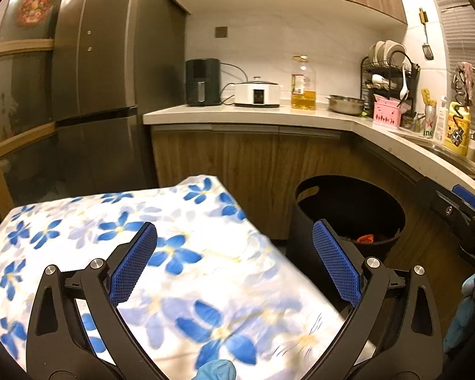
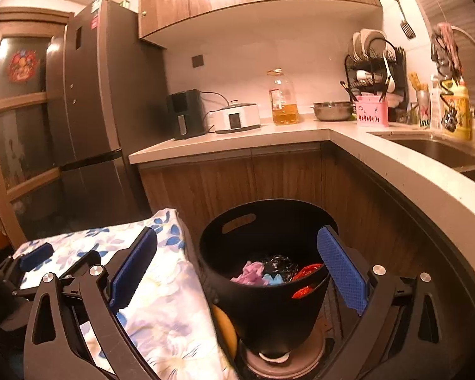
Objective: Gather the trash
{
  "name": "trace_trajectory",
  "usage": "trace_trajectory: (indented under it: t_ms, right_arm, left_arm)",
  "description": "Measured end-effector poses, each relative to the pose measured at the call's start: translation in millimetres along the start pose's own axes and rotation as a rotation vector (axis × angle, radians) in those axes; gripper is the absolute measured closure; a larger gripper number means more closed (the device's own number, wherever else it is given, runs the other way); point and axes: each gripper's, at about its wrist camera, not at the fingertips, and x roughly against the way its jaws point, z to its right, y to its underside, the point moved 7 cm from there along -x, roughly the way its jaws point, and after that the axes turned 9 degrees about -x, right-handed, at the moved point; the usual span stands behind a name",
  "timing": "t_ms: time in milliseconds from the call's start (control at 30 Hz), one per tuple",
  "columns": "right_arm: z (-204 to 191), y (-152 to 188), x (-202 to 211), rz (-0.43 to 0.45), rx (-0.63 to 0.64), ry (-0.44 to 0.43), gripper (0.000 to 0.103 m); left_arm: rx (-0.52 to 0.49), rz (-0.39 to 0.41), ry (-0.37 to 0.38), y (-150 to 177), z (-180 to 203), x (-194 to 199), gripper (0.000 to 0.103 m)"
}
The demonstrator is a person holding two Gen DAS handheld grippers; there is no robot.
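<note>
1. Right wrist view shows your right gripper [image 2: 237,266] with jaws wide and empty, trash [image 2: 269,272] lying in the black bin [image 2: 237,221]
2. Left gripper [image 1: 234,266] jaws wide, empty, above the floral cloth [image 1: 205,253]
3. Drop looks done; next, seek more trash

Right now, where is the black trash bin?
In the right wrist view, the black trash bin sits on the floor at centre, right of the floral cloth, below the counter corner.

warm overhead glare; dim left side; fisheye-bent edges; slight blur
</note>
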Motion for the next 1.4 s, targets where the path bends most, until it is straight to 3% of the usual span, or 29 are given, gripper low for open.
trace_trajectory:
  t_ms: [467, 833, 1400]
  right_arm:
    - [-56.0, 31.5, 71.0, -0.02, 0.093, 0.049, 0.006]
    - [-82.8, 57.2, 112.1, -0.048, 0.096, 0.031, 0.006]
    - [-97.8, 61.0, 136.5, -0.027, 0.106, 0.02, 0.006]
  left_arm:
    - [0.026, 0.005, -0.071, 34.9, -53.9, 83.9, 0.006]
    - [0.066, 0.018, -0.118, 53.0, -82.3, 137.3, 0.006]
    - [0.082, 0.032, -0.14, 61.0, -88.7, 169.3, 0.006]
